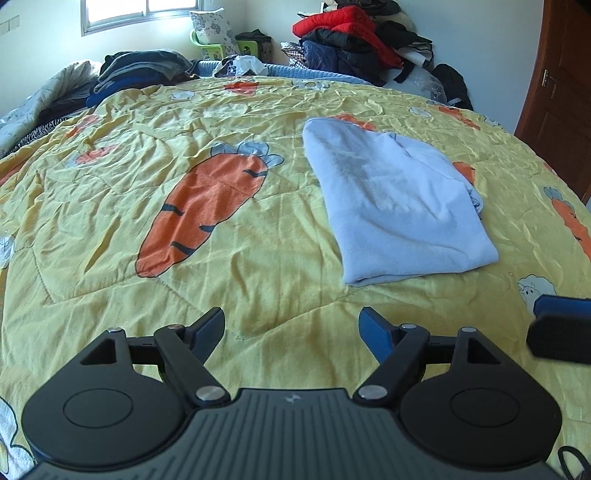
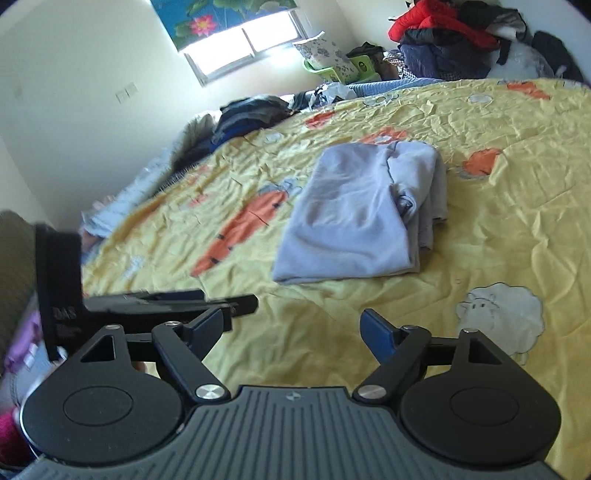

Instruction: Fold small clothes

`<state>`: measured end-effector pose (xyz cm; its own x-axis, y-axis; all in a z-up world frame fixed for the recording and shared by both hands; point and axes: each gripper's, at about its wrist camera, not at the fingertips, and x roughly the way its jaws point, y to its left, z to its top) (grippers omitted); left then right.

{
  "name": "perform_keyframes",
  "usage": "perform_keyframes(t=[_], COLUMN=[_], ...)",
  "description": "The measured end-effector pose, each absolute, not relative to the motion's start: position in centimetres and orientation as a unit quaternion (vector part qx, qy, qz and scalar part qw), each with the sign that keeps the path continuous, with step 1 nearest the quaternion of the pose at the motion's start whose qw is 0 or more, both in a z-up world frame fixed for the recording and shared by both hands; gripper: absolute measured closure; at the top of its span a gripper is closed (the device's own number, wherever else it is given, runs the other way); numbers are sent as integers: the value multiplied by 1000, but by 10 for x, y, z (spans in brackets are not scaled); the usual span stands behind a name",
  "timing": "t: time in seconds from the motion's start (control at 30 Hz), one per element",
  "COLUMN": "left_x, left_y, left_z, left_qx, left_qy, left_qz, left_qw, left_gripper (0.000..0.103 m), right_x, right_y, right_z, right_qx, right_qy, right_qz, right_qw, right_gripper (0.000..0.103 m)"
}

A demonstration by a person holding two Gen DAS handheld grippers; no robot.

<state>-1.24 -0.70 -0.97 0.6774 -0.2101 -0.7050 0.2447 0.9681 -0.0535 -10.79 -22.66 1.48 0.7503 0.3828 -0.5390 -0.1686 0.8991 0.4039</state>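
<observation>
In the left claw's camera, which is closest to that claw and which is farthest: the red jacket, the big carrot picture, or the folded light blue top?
From the left claw, nearest first:
1. The folded light blue top, just ahead on the right, lying on the yellow quilt.
2. The big carrot picture, ahead on the left, nearly as close, so these two are hard to separate.
3. The red jacket, far off on the clothes pile beyond the bed.

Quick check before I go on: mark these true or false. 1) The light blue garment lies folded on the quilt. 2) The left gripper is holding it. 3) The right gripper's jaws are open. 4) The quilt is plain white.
1) True: the light blue garment lies folded on the quilt.
2) False: the left gripper is open, empty, short of it.
3) True: the right gripper stands open, nothing between.
4) False: yellow, with carrots.
</observation>
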Motion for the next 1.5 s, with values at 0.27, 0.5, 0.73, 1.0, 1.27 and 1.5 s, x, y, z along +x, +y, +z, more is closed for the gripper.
perform_keyframes(t=[0.27,0.5,0.73,1.0,1.27,1.5], left_x=[-7,-6,-6,-6,-4,-4], left_y=[-5,-8,-10,-9,-9,-6], left_z=[-20,-27,-30,-33,-38,-43], left_qx=[17,25,28,32,43,40], left_qy=[387,377,367,354,340,331], left_qz=[-108,-100,-92,-88,-84,-84], left_qw=[916,921,925,930,936,939], left_gripper=[23,23,17,13,5,0], right_x=[-94,-88,-86,-84,-83,-81], right_y=[-233,-235,-233,-228,-228,-228], right_z=[-8,-21,-30,-35,-38,-39], right_qx=[112,68,64,46,44,44], right_qy=[307,298,308,309,306,303], right_qz=[36,10,9,7,8,7], right_qw=[945,952,949,950,951,952], right_gripper=[21,21,20,16,13,12])
